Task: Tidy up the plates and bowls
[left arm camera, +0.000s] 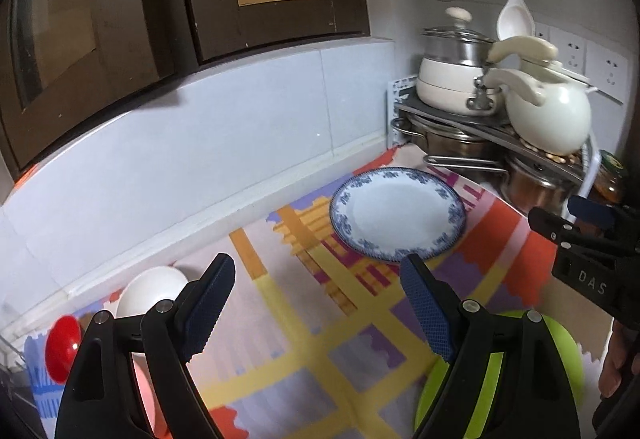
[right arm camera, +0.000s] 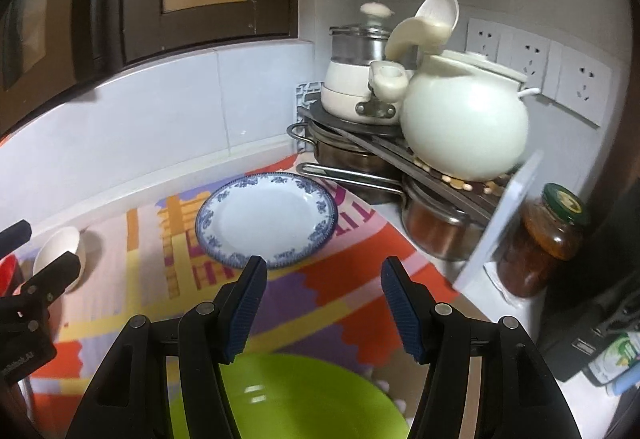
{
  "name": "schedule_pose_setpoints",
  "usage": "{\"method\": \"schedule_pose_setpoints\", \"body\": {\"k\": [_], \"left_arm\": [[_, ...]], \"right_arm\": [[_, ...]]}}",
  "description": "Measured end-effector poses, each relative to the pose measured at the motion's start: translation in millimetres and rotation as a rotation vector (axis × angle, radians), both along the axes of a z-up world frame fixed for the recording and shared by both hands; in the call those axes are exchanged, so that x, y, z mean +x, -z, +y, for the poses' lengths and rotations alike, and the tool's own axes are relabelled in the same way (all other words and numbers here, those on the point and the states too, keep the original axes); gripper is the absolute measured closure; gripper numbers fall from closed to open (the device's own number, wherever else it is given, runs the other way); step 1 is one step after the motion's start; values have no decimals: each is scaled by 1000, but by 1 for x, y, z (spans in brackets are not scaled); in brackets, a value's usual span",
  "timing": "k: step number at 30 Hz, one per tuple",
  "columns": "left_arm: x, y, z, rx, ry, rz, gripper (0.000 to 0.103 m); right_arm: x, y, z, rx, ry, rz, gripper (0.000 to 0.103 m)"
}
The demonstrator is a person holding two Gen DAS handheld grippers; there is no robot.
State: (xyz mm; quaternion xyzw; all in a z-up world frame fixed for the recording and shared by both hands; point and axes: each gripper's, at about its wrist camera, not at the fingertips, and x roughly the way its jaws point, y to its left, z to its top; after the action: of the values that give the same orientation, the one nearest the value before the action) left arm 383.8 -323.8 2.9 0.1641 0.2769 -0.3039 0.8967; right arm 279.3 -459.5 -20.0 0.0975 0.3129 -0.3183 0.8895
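Note:
A blue-rimmed white plate (left arm camera: 398,215) (right arm camera: 266,219) lies flat on the colourful mat (left arm camera: 320,339), near the back wall. My left gripper (left arm camera: 318,267) hovers open above the mat with nothing between its fingers. To its left sit a white bowl (left arm camera: 150,291) (right arm camera: 60,251) and a red bowl (left arm camera: 62,349). A green bowl (right arm camera: 280,395) (left arm camera: 564,359) sits close below my right gripper (right arm camera: 324,267), which is open and empty, short of the plate. Each gripper shows at the edge of the other's view: the right gripper (left arm camera: 560,215) and the left gripper (right arm camera: 24,251).
A metal corner rack (right arm camera: 360,143) at the back right holds steel pots, a cream pot (right arm camera: 356,87) and a round cream kettle (right arm camera: 464,123). A pale cutting board (right arm camera: 500,223) leans by a jar (right arm camera: 548,239). Tiled wall and a dark window frame stand behind the mat.

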Motion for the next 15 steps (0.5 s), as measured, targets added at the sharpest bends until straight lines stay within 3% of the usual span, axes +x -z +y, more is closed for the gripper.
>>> {"method": "schedule_pose_setpoints", "body": {"k": [7, 15], "left_arm": [[43, 11, -24, 31, 2, -3, 18], [88, 47, -58, 60, -16, -3, 18]], "right_arm": [[38, 15, -25, 33, -14, 18, 42], [84, 51, -63, 98, -14, 71, 42]]}}
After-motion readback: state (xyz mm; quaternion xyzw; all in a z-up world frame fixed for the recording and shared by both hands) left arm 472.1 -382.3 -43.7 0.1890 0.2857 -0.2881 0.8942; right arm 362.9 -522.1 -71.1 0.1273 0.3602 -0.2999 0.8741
